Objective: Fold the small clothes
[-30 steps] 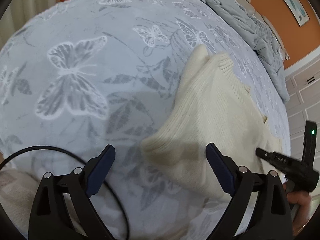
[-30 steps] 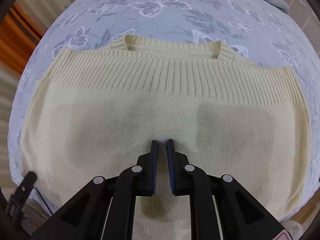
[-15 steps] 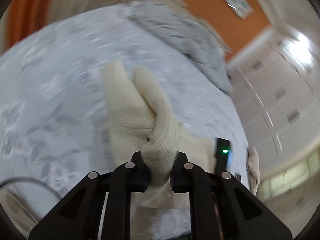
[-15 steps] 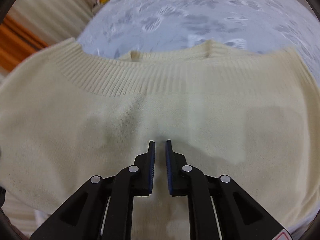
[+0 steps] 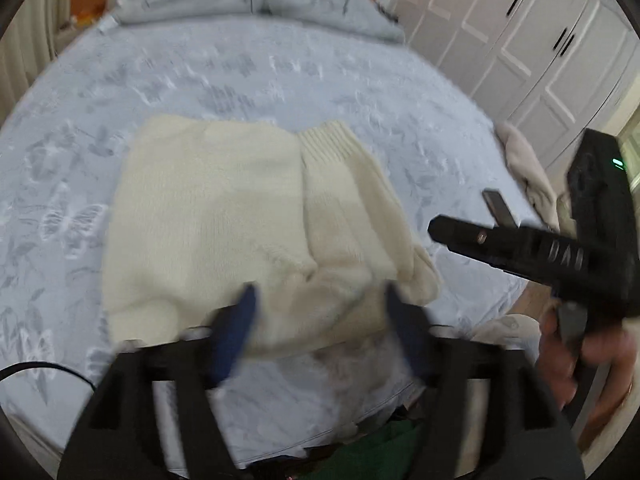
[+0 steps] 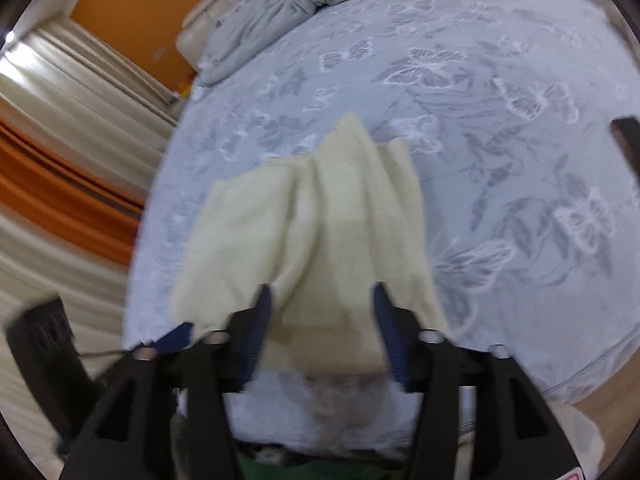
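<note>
A: Item one: cream ribbed-knit sweater (image 5: pixel 224 216), location?

B: It lay flat near the close edge of the pale blue butterfly-print bedspread (image 5: pixel 280 72), one sleeve (image 5: pixel 344 200) doubled across the body, cuff toward the far side. Judged a fold partly made, placed there within reach of both tools.

A: Item two: left gripper (image 5: pixel 320 312)?

B: Jaws spread wide, holding nothing, poised at the sweater's near hem; contact could not be told through blur.

A: Item three: right gripper (image 6: pixel 320 312)?

B: Likewise spread apart, empty, over the near hem.
</note>
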`<action>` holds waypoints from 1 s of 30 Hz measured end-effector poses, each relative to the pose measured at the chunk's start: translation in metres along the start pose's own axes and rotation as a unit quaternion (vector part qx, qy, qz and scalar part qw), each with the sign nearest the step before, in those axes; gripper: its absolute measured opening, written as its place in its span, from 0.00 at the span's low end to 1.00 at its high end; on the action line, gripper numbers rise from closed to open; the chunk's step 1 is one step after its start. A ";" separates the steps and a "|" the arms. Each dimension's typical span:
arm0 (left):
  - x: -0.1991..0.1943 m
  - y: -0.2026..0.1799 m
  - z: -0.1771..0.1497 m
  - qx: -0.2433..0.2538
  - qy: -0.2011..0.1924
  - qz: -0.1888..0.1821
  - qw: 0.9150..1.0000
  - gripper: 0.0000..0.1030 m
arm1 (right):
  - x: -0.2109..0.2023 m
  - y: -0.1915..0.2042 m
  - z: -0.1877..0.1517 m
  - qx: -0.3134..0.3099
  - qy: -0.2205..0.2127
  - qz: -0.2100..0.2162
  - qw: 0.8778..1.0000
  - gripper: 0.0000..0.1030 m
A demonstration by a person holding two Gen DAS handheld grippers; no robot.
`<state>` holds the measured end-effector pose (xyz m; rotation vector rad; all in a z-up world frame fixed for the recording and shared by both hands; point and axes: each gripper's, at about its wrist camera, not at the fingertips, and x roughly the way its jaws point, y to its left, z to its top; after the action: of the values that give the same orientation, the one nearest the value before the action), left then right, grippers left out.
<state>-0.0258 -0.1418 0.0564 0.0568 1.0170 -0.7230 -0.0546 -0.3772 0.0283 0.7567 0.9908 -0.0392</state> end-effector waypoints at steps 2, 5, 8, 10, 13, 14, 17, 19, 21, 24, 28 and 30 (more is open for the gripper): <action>-0.024 0.008 -0.011 0.008 -0.026 0.039 0.999 0.86 | 0.007 0.002 0.005 0.007 0.012 0.026 1.000 0.71; -0.040 0.028 -0.023 0.011 -0.021 0.080 0.997 0.86 | 0.035 0.013 0.011 0.025 0.051 0.051 0.997 0.73; -0.046 0.049 -0.036 -0.005 0.000 0.122 0.992 0.86 | 0.069 0.032 0.011 0.032 0.105 0.050 0.993 0.73; -0.048 0.062 -0.043 -0.022 0.012 0.133 0.991 0.86 | 0.092 0.047 0.011 0.030 0.136 0.048 0.989 0.73; -0.052 0.073 -0.050 -0.032 0.021 0.141 0.989 0.86 | 0.113 0.068 0.011 0.012 0.148 0.033 0.988 0.61; -0.051 0.072 -0.050 -0.030 0.023 0.143 0.989 0.86 | 0.114 0.077 0.011 -0.003 0.141 0.022 0.990 0.26; -0.048 0.070 -0.049 -0.024 0.025 0.150 0.988 0.86 | 0.084 0.100 0.026 -0.053 0.081 0.045 0.994 0.17; -0.046 0.069 -0.046 -0.020 0.024 0.149 0.988 0.86 | 0.042 0.111 0.041 -0.077 0.031 0.088 0.993 0.16; -0.041 0.068 -0.043 -0.018 0.028 0.147 0.989 0.86 | 0.012 0.101 0.047 -0.093 -0.008 0.080 0.992 0.16; -0.028 0.068 -0.042 -0.016 0.036 0.141 0.989 0.86 | 0.021 0.039 0.046 -0.049 0.009 0.028 0.998 0.16; -0.003 0.057 -0.042 -0.001 0.057 0.144 0.988 0.86 | 0.078 -0.044 0.021 0.028 0.087 -0.048 0.995 0.16; 0.007 0.052 -0.041 0.008 0.062 0.147 0.987 0.86 | 0.072 -0.047 0.023 0.056 0.073 -0.021 0.996 0.16</action>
<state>-0.0246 -0.0909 0.0142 0.2633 1.0939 -0.4612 -0.0137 -0.4044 -0.0459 0.8514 1.1508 -0.0767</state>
